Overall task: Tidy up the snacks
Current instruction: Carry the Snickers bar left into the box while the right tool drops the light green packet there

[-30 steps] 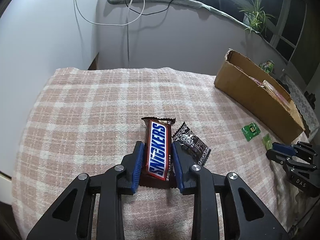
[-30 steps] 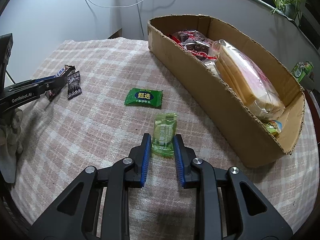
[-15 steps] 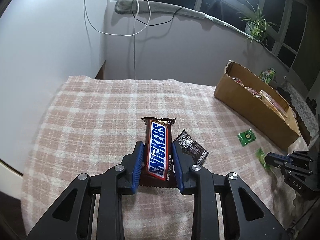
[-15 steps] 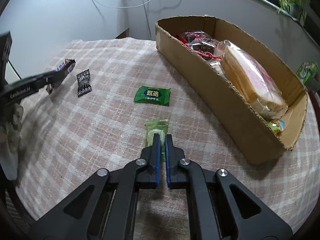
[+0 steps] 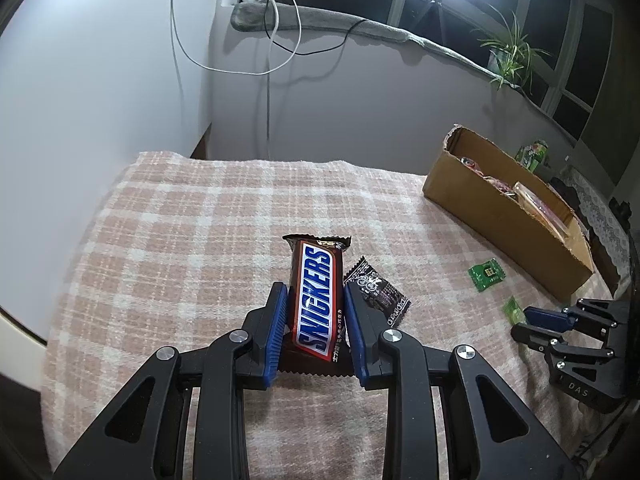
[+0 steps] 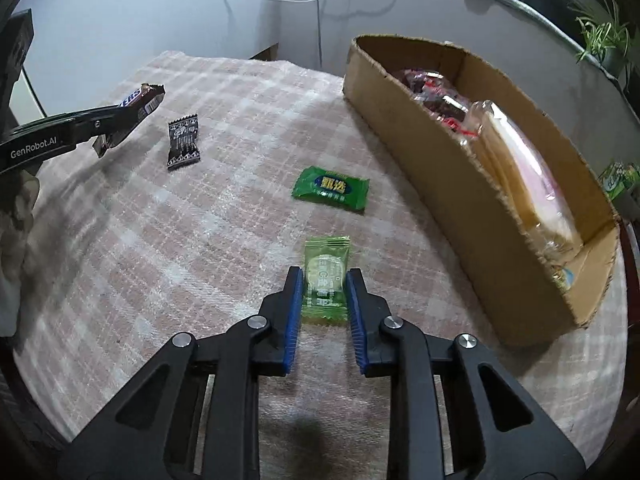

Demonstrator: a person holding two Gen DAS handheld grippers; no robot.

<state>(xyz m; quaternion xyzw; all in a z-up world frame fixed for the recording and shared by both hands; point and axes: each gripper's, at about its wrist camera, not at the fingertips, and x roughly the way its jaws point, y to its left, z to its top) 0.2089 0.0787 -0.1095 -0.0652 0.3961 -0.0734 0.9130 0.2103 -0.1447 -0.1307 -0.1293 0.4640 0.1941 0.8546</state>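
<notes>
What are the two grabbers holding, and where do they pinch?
The left hand-held gripper pinches the Snickers bar across its lower half. The right hand-held gripper pinches the light green candy by its side edges.

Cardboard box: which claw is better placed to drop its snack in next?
Right. The right claw, shut on the light green candy, sits beside the cardboard box; the left claw with the Snickers bar is farther off.

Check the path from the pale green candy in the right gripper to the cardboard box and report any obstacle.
Nothing visible blocks it. The pale green candy sits in the right gripper; only bare cloth lies between it and the cardboard box, whose near wall must be cleared.
</notes>
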